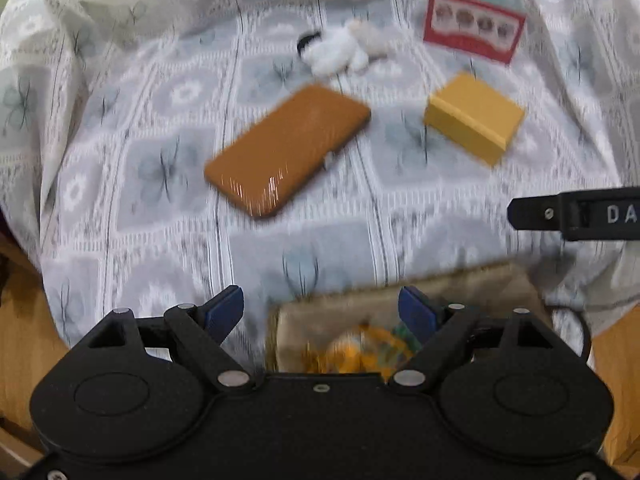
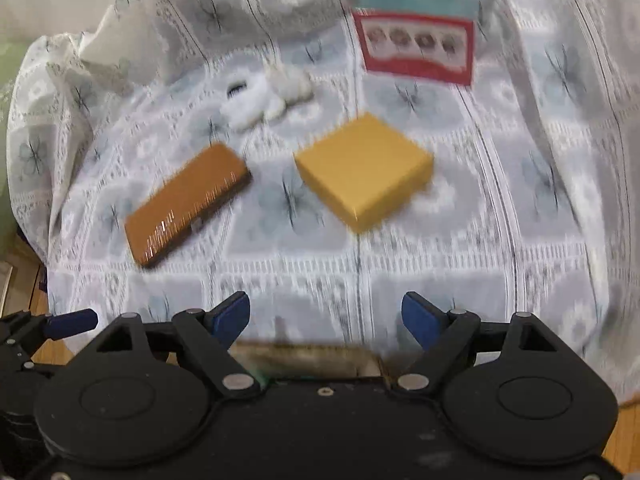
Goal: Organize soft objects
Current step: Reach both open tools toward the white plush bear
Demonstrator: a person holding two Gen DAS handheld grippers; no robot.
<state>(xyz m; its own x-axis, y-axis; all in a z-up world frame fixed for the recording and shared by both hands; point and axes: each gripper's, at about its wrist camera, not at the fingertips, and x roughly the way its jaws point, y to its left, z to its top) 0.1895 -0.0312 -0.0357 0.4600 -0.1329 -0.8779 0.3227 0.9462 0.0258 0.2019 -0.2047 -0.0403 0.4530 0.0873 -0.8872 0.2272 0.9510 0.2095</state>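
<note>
A white fluffy soft toy [image 1: 344, 50] [image 2: 266, 98] lies far back on the patterned bedsheet [image 1: 120, 152] [image 2: 520, 200]. A brown flat case [image 1: 286, 150] [image 2: 188, 204] and a yellow box [image 1: 474, 116] [image 2: 364, 170] lie nearer. My left gripper [image 1: 322, 312] is open with nothing between its blue pads, hovering over the sheet's near edge and a tan basket [image 1: 460, 284] that holds colourful items. My right gripper [image 2: 326, 316] is open too, above the basket's rim [image 2: 304, 354]. A finger of the right gripper [image 1: 572, 214] enters the left wrist view from the right.
A red and teal picture card [image 1: 474, 26] [image 2: 418, 46] lies at the back. A small black ring [image 1: 308, 42] [image 2: 236, 89] sits by the toy. Wooden floor [image 1: 24, 320] shows beyond the sheet's near edge. The left gripper's finger [image 2: 72, 320] shows at the lower left.
</note>
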